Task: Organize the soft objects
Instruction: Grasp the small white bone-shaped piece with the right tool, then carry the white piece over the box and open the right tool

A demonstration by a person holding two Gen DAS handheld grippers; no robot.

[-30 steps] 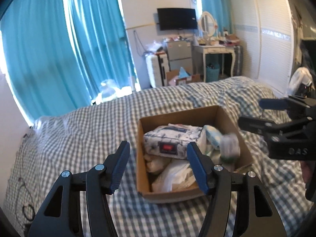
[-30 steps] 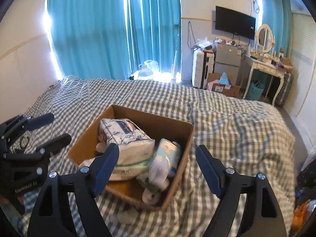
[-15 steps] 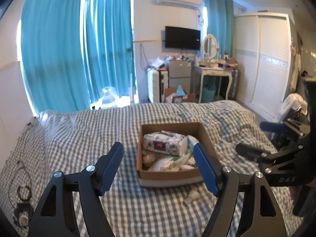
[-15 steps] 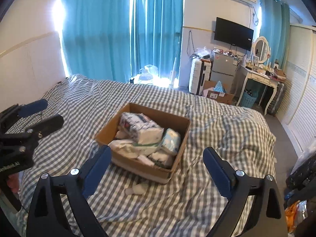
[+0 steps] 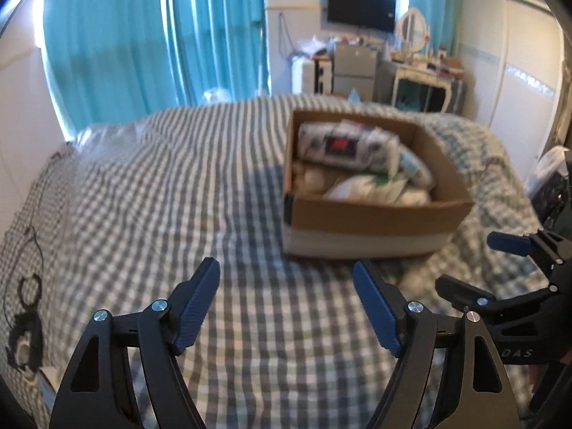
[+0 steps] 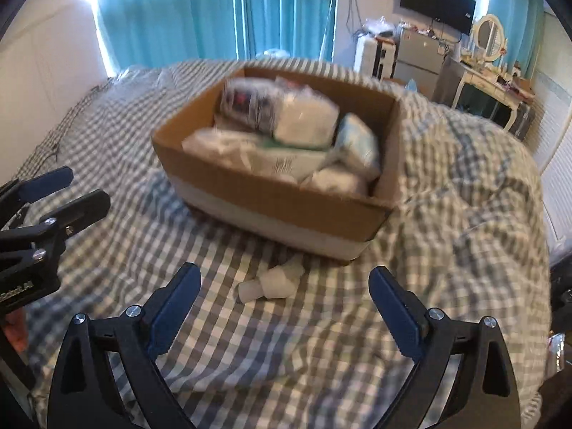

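One cardboard box [image 6: 286,193] sat on the checked bedspread [image 6: 447,214], filled with soft packs: at least five could be counted, though blur made an exact count uncertain. A patterned pack with a red label [image 5: 339,146] lay on top at the far side. One small white soft item [image 6: 275,280] lay loose on the bedspread just outside the box's near wall. Two grippers hovered above the bed, both empty. The left gripper [image 5: 286,307] had its jaws spread wide over bare cloth. The right gripper [image 6: 286,307] was equally wide, with the loose item just ahead of its fingertips, untouched.
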